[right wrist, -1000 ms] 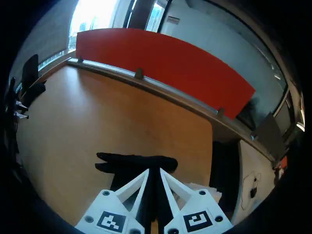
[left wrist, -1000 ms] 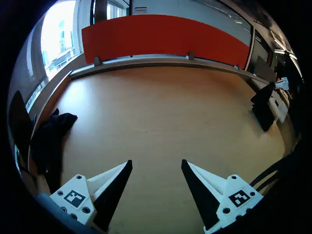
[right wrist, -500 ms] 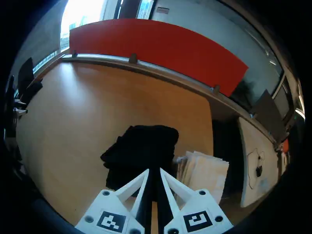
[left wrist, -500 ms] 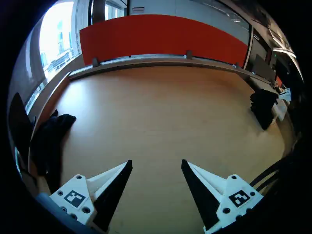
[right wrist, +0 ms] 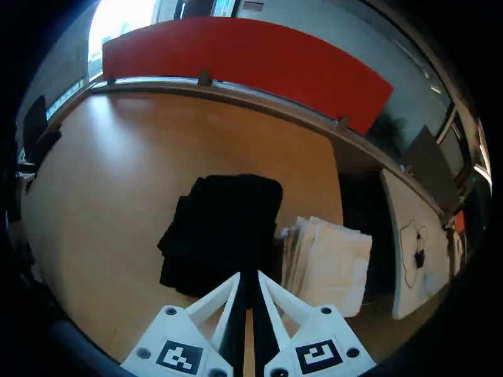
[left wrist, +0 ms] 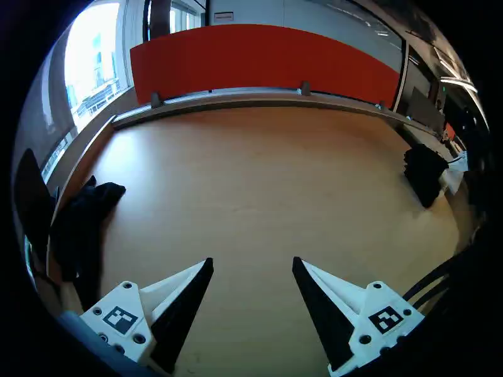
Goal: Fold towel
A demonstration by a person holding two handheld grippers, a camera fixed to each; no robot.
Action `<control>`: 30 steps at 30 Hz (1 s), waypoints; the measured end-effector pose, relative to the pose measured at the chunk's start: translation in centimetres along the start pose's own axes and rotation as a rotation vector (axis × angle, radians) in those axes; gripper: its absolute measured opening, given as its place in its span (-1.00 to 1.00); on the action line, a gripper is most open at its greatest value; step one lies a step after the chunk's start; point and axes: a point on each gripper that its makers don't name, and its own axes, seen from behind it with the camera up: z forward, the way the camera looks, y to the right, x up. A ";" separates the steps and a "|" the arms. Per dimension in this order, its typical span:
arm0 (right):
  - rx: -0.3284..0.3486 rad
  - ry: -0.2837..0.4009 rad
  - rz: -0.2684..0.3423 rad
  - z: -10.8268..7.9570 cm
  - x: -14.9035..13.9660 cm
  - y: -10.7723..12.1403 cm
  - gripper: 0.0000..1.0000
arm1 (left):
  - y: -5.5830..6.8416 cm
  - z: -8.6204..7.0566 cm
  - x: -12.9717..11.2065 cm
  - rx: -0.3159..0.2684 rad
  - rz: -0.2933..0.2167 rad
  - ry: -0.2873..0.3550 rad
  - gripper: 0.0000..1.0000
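Observation:
A folded black towel [right wrist: 221,229] lies on the wooden table [right wrist: 119,169], its near edge running in between my right gripper's fingers. My right gripper [right wrist: 248,275] is shut, with dark cloth showing in the narrow slit between its fingers. In the left gripper view the same black towel [left wrist: 424,173] sits as a small dark pile at the table's far right. My left gripper [left wrist: 251,261] hangs open over bare table [left wrist: 264,169] with nothing between its fingers.
A stack of pale folded towels [right wrist: 330,264] lies right beside the black one. A heap of dark cloth [left wrist: 85,217] rests at the table's left edge. A red divider panel [left wrist: 264,56] runs along the table's far side.
The right gripper has tipped downward. The black towel, held out edge-on a second ago, now lies flat on the table beside the pale stack. The left gripper has stayed put.

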 end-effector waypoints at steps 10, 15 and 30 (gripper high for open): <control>-0.019 -0.080 0.045 2.0 -3.5 0.9 -0.91 | -0.2 -0.3 -0.3 0.007 0.007 -0.004 0.87; -0.024 -0.106 0.065 2.8 -4.5 1.1 -0.91 | -0.4 -0.4 -0.4 0.012 0.010 -0.005 0.87; -0.045 -0.160 0.103 4.2 -6.2 1.6 -0.91 | -0.7 -0.6 -0.4 0.019 0.011 -0.007 0.87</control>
